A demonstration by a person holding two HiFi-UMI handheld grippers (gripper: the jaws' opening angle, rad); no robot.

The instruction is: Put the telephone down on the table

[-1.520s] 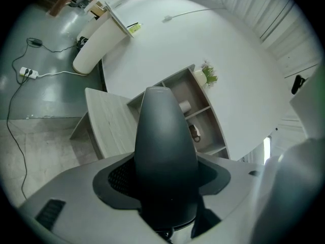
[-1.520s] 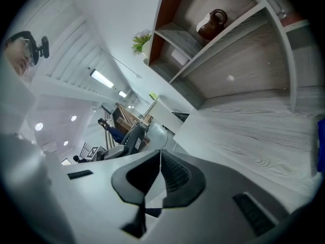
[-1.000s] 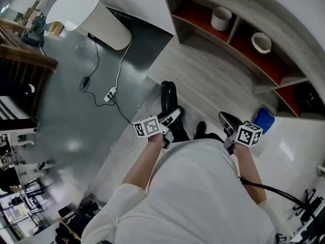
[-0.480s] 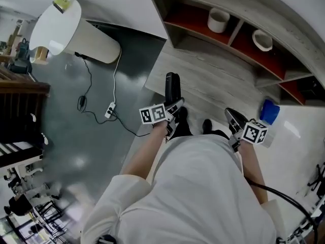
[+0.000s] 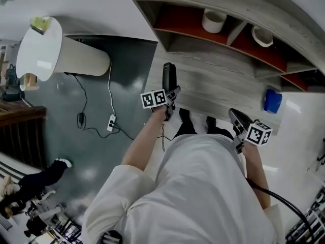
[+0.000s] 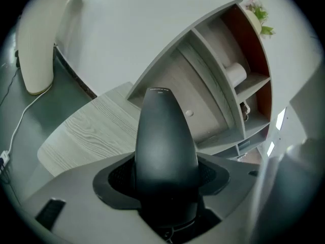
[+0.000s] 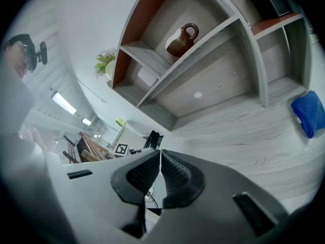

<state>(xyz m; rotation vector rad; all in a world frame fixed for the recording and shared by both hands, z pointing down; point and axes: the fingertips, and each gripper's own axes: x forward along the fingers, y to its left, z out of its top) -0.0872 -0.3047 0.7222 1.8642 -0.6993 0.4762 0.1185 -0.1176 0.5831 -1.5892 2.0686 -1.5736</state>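
Reaching farther out than a moment ago, the left gripper [image 5: 171, 96] pinches the black telephone handset [image 5: 169, 75] in the air over the grey wood boards [image 5: 218, 85], nearer the shelves [image 5: 244, 37]. It is not put down yet. The right gripper [image 5: 237, 120] is pressed together, holding nothing.

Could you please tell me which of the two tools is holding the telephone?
The left tool: its jaws are clamped on the black telephone. The right tool has its jaws together, with nothing between them.

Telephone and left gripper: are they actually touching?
Touching. The left gripper view shows the left gripper shut on the telephone, a jaw pressed against each side.
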